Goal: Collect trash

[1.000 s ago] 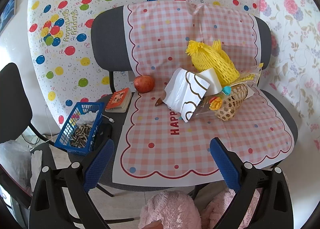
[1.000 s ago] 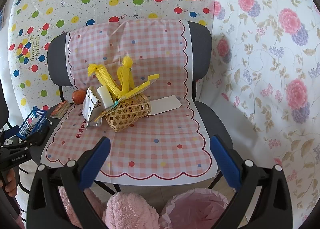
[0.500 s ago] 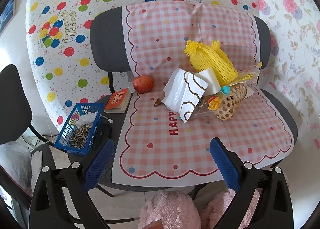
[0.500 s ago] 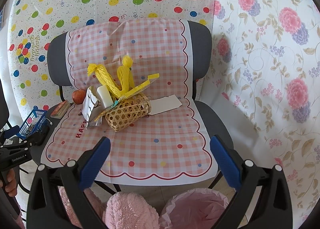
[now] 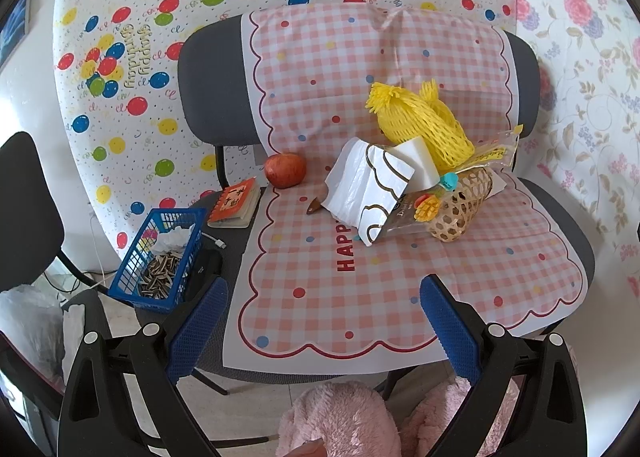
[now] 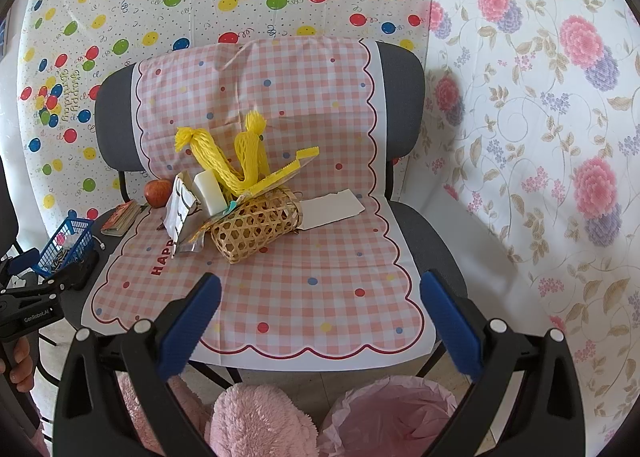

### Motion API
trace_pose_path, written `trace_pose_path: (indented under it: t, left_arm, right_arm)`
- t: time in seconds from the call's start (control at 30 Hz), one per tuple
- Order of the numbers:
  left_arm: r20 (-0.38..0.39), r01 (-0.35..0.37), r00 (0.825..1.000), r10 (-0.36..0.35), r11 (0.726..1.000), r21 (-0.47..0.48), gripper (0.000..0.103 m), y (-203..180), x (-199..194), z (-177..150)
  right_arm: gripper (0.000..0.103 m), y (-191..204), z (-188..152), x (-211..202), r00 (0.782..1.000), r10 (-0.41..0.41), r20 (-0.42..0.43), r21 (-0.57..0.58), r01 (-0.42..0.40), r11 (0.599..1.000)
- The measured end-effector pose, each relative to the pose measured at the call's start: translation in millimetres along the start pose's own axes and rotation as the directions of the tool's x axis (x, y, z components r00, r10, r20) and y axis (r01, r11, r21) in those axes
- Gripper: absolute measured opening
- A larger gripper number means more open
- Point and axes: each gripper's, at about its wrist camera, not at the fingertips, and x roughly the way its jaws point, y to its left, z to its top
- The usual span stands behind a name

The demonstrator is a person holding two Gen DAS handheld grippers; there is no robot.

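Yellow foam net point(image 5: 420, 125), pink-checked cloth point(image 5: 400, 257), blue basket point(image 5: 160, 253).

This looks like a room in a home, dressed up for a birthday. Ahead of the tongs a white plastic sheet printed with coloured balloons and "Happy Birthday" point(image 5: 168, 17) hangs as a backdrop, and to their right a floral-patterned wall covering with pink and purple blossoms point(image 6: 540, 117) fills the view. A dark grey padded seat point(image 6: 424, 241) carries a pink-and-white checked party cloth with a scalloped red border point(image 5: 400, 273). Beyond the tongs to the left sits a red apple point(image 5: 285, 175), a small orange-covered notebook point(image 5: 236, 203) and a blue plastic basket holding seed shells point(image 5: 160, 257). Below the tongs, a bin lined with a pink bag point(image 6: 392, 413) stands on a tiled floor.
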Motion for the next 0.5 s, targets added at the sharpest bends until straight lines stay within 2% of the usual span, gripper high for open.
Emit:
trace_pose_path:
  t: [0.27,0.4,0.5]
  left_arm:
    - [-0.003,-0.007,1.0,0.007,1.0,0.0,0.096,-2,1,0]
    - [-0.024,-0.017,1.0,0.017,1.0,-0.002,0.096,-2,11,-1]
    - [-0.045,-0.027,0.999,0.027,1.0,-0.007,0.096,2,22,-2]
  right_arm:
    - [0.097,-4,-3,-6,1.0,0.004,-0.012,0.0,-0.004,1.0]
    - [0.097,0,-8,10,0.999,0.015,-0.03,0.0,-0.015,1.0]
    - [0.097,9,-6,28,0.997,0.057,-0.056,-0.02,-0.058,0.998]
